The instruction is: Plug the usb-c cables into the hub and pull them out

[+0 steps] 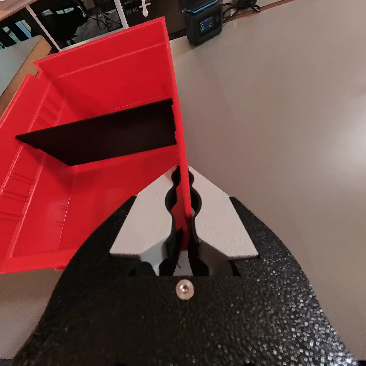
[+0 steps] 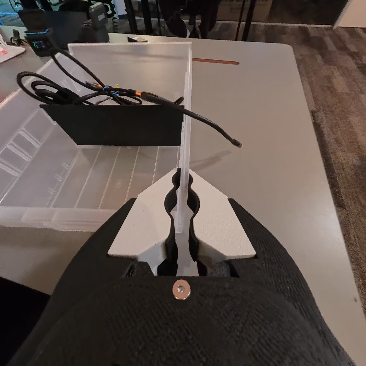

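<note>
In the left wrist view my left gripper (image 1: 183, 172) is shut on the right side wall of a red bin (image 1: 111, 85), near its front corner. The red bin has a black divider (image 1: 103, 132) across its middle and looks empty. In the right wrist view my right gripper (image 2: 181, 174) is shut on the right side wall of a clear plastic bin (image 2: 126, 59). Behind that bin's black divider (image 2: 118, 124) lies a tangle of black cables (image 2: 65, 93). One black cable (image 2: 213, 122) hangs over the clear wall, its plug end above the table. No hub shows.
Both bins stand on a grey table (image 2: 257, 138). A black device with a small lit screen (image 1: 206, 23) stands at the table's far edge. A thin brown strip (image 2: 215, 61) lies on the table beyond the clear bin. The table's right edge borders carpet (image 2: 336, 99). One gripper's finger ends stand about 60 cm off the other's.
</note>
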